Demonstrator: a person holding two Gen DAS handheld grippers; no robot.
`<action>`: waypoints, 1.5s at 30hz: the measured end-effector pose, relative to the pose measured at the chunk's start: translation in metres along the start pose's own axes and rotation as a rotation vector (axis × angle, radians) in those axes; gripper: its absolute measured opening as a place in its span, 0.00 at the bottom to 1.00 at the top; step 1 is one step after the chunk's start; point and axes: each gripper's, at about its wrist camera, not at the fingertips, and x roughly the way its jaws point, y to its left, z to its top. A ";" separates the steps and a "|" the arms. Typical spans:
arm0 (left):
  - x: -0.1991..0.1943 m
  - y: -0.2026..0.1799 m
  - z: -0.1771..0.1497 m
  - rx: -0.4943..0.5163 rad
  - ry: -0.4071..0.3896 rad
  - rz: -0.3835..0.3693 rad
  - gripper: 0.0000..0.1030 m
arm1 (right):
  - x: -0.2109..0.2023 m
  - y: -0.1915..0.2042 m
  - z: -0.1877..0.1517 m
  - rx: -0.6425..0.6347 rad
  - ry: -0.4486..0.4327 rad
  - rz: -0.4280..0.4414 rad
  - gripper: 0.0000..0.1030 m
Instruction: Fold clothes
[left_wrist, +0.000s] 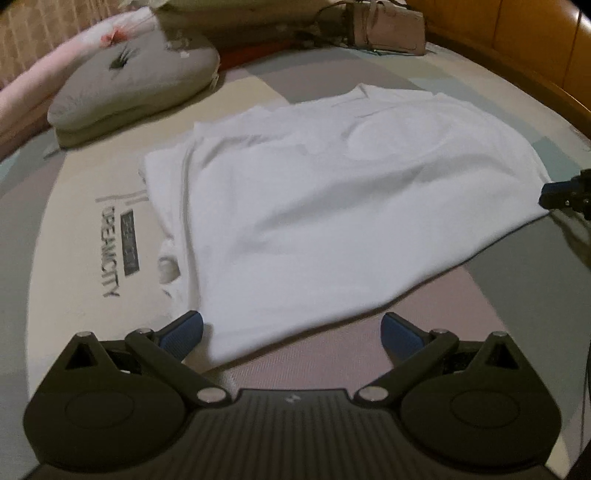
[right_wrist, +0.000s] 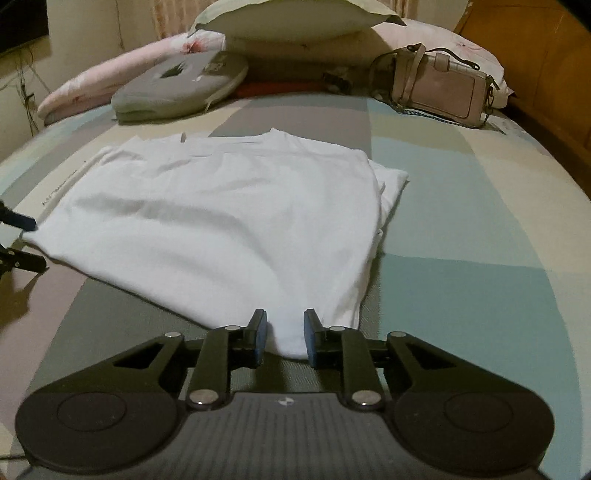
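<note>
A white T-shirt (left_wrist: 332, 206) lies partly folded and flat on the bed, its sides turned in. In the left wrist view my left gripper (left_wrist: 291, 328) stands open wide, with the shirt's near corner lying between its blue pads (left_wrist: 184, 328) untouched. My right gripper (left_wrist: 554, 197) shows at the shirt's right edge. In the right wrist view the T-shirt (right_wrist: 221, 221) spreads ahead, and my right gripper (right_wrist: 284, 334) is narrowly open around a near corner of cloth, with the pads not visibly pressing it. My left gripper (right_wrist: 26, 240) shows at the left edge, by the shirt's other corner.
The bed sheet (right_wrist: 461, 221) has pastel colour blocks and printed lettering (left_wrist: 110, 251). A grey cushion (right_wrist: 181, 88), pink bedding (right_wrist: 92, 85) and pillows lie at the head. A beige handbag (right_wrist: 443, 86) sits at the back right, with a wooden headboard (left_wrist: 517, 33) behind it.
</note>
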 end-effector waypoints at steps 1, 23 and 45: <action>-0.005 -0.003 0.004 0.001 -0.010 -0.001 0.99 | -0.001 0.005 0.005 -0.006 -0.008 0.002 0.34; -0.013 0.027 -0.004 -0.320 -0.169 -0.054 0.99 | 0.156 0.084 0.153 -0.062 0.011 0.016 0.56; 0.018 0.011 -0.016 -0.307 -0.129 -0.152 0.99 | 0.018 0.038 -0.003 -0.107 0.025 0.059 0.89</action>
